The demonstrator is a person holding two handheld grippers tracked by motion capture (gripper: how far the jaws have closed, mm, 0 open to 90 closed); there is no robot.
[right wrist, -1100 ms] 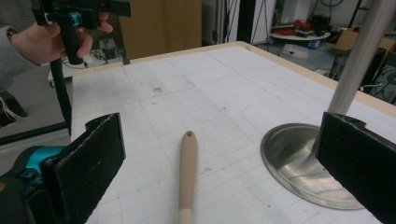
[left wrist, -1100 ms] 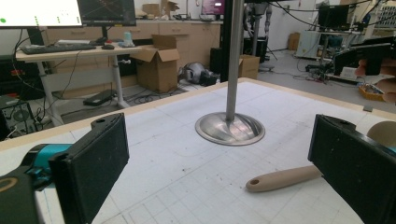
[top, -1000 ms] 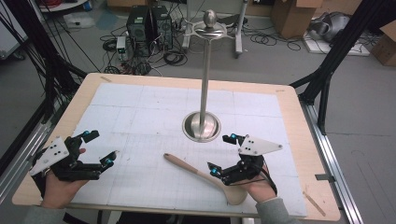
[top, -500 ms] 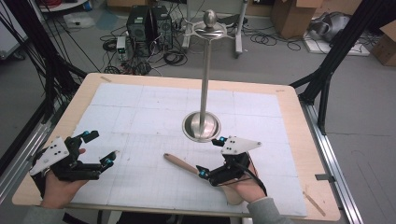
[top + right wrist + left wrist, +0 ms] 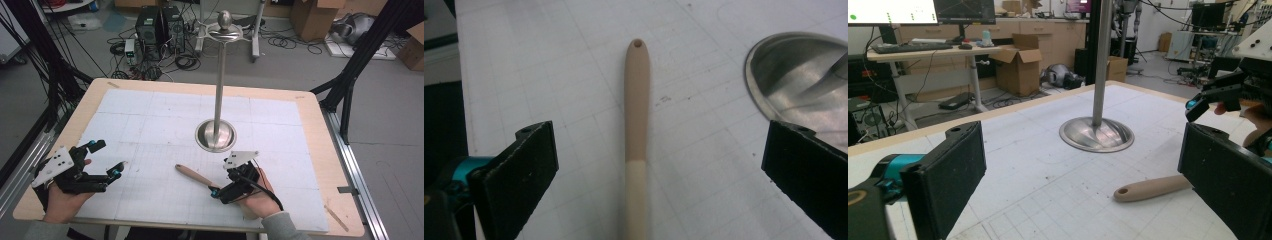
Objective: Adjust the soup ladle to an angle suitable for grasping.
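While scanning from the left: left gripper (image 5: 107, 175) parked near the table's (image 5: 320, 125) near-left corner, jaws spread wide with nothing between them, aimed across toward the middle. Not really in play right now, well apart from the wooden handle (image 5: 192, 176).

Moving toward the centre: handle lying flat on the white gridded mat (image 5: 150, 115), long axis running diagonally, the far end with the little hole pointing up-left, the near end disappearing under the right gripper (image 5: 216, 192). Looks like a spoon or spatula, though can't tell what's at the hidden end. Just behind it, the round steel base of the tall stand (image 5: 216, 135), near but not touching.

Further right: right gripper clearly the closer one, hovering right over the handle's near end. From the right gripper view, jaws gaping wide on either side of the handle (image 5: 636, 125), which runs straight up the middle between them, lined up with the gripper's pointing direction. So pretty much straddling it already, not pinching yet. Probably just needs to drop a bit and squeeze across the width.

Room-wise: plenty of bare mat to the left of the handle, tighter on the right where the stand base (image 5: 804, 85) sits near the right-hand jaw. Near table edge close under the right hand (image 5: 257, 197), so pulling back has less slack than lifting.
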